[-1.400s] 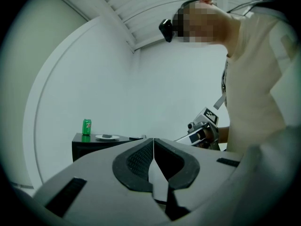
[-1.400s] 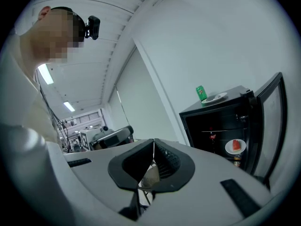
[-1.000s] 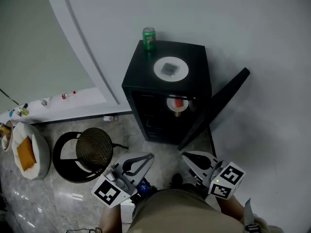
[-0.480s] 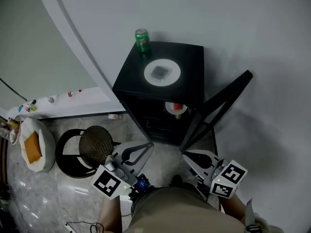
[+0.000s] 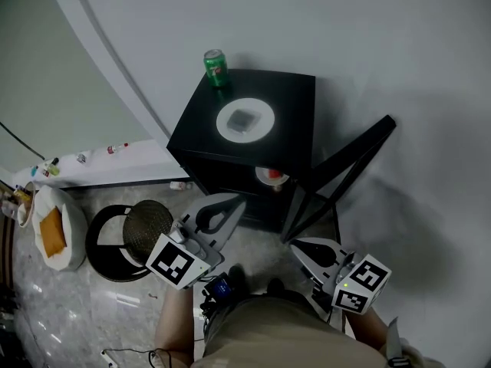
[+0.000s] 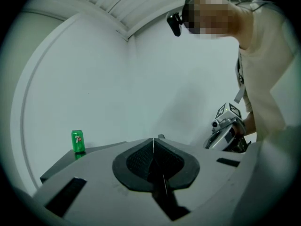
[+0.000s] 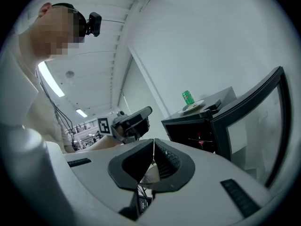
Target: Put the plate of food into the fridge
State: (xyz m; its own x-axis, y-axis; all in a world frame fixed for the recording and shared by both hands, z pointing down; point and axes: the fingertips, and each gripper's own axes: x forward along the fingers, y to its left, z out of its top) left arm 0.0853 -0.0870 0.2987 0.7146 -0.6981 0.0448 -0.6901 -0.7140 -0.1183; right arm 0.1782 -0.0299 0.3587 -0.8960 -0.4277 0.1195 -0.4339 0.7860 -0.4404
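A small black fridge (image 5: 291, 98) stands against the white wall with its door (image 5: 345, 171) swung open to the right. On its top sits a white plate (image 5: 245, 119) with a grey piece of food, beside a green soda can (image 5: 215, 67). A second plate with red food (image 5: 270, 176) shows on a shelf inside. My left gripper (image 5: 235, 200) is shut and empty, held in front of the fridge's lower left. My right gripper (image 5: 292, 244) is shut and empty, below the open door. The can (image 6: 77, 141) and the fridge top (image 6: 70, 164) show in the left gripper view; the fridge (image 7: 197, 126) shows in the right gripper view.
A black round stool or basket (image 5: 130, 236) stands on the marble floor left of the fridge. Further left lies a white cushion with an orange thing (image 5: 52, 232). Small items line the white ledge (image 5: 84, 167) along the wall. The person's legs fill the bottom of the head view.
My left gripper has moved up and toward the fridge. The right gripper has barely shifted in the head view. The fridge sits a little further left in the head view.
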